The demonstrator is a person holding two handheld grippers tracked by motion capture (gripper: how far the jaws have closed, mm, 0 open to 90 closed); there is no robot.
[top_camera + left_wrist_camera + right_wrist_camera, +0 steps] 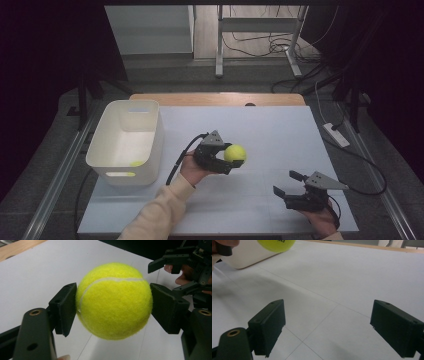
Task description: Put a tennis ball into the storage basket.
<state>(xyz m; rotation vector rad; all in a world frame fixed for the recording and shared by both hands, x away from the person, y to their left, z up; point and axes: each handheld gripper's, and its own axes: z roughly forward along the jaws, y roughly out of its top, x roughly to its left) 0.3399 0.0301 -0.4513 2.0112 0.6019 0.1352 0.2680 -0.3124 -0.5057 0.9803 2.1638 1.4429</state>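
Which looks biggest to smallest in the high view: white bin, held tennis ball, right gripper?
1. white bin, clearly largest.
2. right gripper, open, resting low on the table.
3. tennis ball, clamped in the left gripper; raised nearer the camera, yet smallest.

ball [235, 153] right of bin [107, 145], another perhaps inside

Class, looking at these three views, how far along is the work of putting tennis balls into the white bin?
Done: one ball already lies in the white bin. In hand: the left gripper is shut on a tennis ball, held above the table, right of the bin. Left: carrying it over and releasing it. The right gripper is open and empty.
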